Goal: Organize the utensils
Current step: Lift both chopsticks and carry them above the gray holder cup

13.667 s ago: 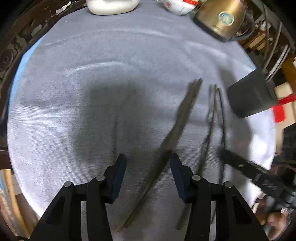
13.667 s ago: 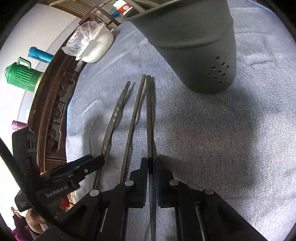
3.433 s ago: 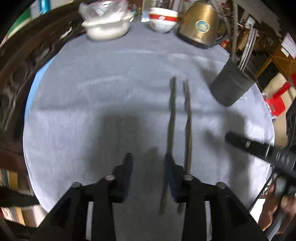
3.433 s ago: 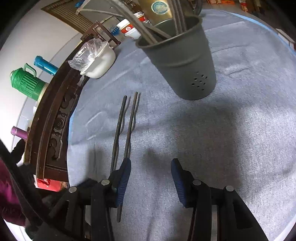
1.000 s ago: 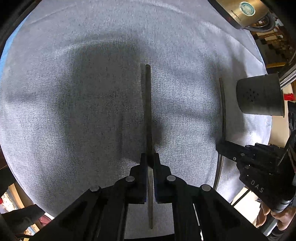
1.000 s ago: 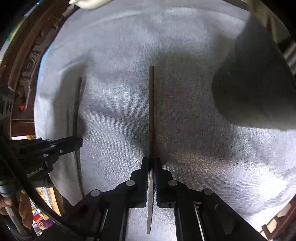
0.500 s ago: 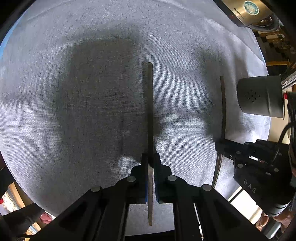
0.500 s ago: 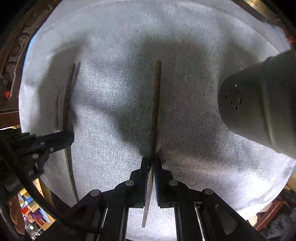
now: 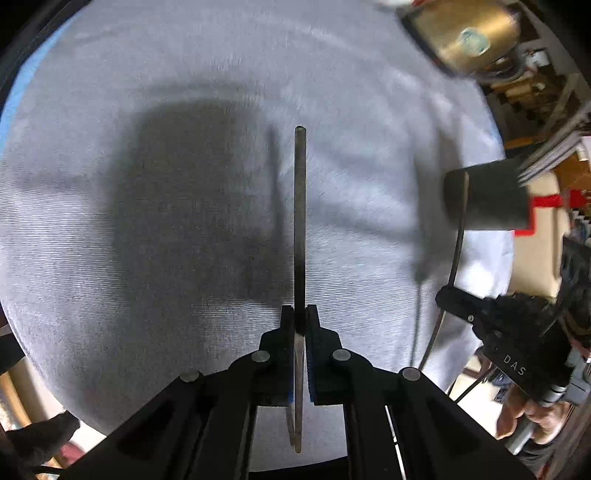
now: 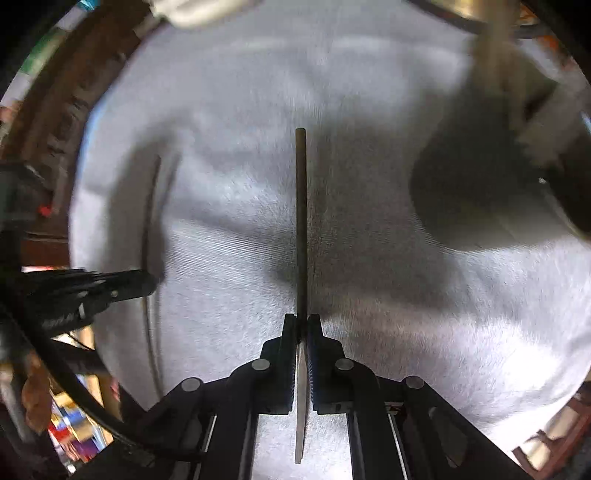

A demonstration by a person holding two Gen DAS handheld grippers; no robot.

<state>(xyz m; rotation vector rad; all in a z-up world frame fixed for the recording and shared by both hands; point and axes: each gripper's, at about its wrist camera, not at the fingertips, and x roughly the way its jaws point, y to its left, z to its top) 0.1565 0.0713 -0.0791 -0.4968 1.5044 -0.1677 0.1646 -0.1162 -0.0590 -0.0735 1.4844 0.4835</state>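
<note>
Over the grey-clothed round table [image 9: 184, 92] hang two grippers, each clamped tight on one dark chopstick. Left gripper [image 9: 300, 314] pinches its chopstick [image 9: 300, 221] near the thick end; right gripper [image 10: 302, 321] likewise grips its chopstick [image 10: 301, 221]. One dark utensil holder [image 9: 484, 199] stands near the table's right edge, with a brass kettle [image 9: 465, 33] at the far edge.

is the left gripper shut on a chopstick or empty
Shut on a chopstick: the left gripper has its pads clamped on the chopstick, which sticks out ahead above the tablecloth.
</note>
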